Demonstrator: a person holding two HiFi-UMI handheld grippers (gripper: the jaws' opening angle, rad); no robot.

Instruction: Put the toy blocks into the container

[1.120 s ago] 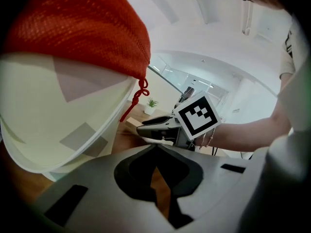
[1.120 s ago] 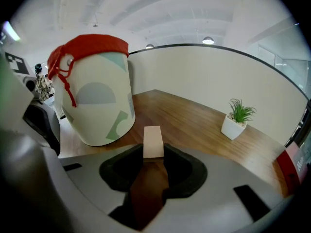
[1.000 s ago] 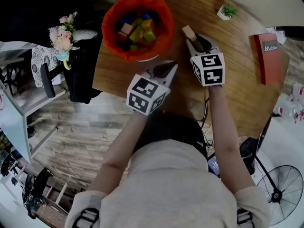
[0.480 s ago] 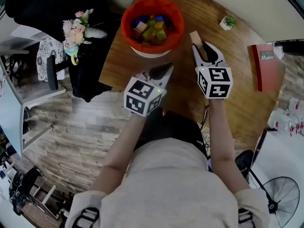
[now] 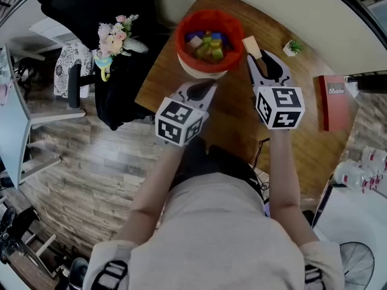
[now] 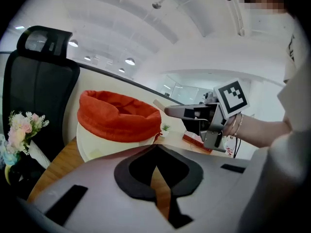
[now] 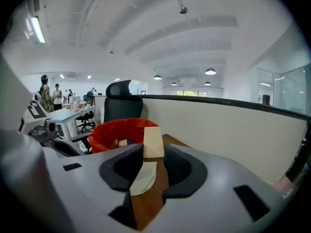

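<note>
1. Your right gripper (image 5: 259, 62) is clamped on the block (image 5: 251, 46), just right of the container (image 5: 182, 40) rim, above the table (image 5: 242, 113).
2. The block's long axis runs in line with the jaws. It sticks out past the tips, pointing away from you.
3. Your left gripper (image 5: 208, 86) has its jaws together, nothing in them.

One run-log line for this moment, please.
right claw: shut on pale block | left claw: shut, empty | red container: blocks inside
</note>
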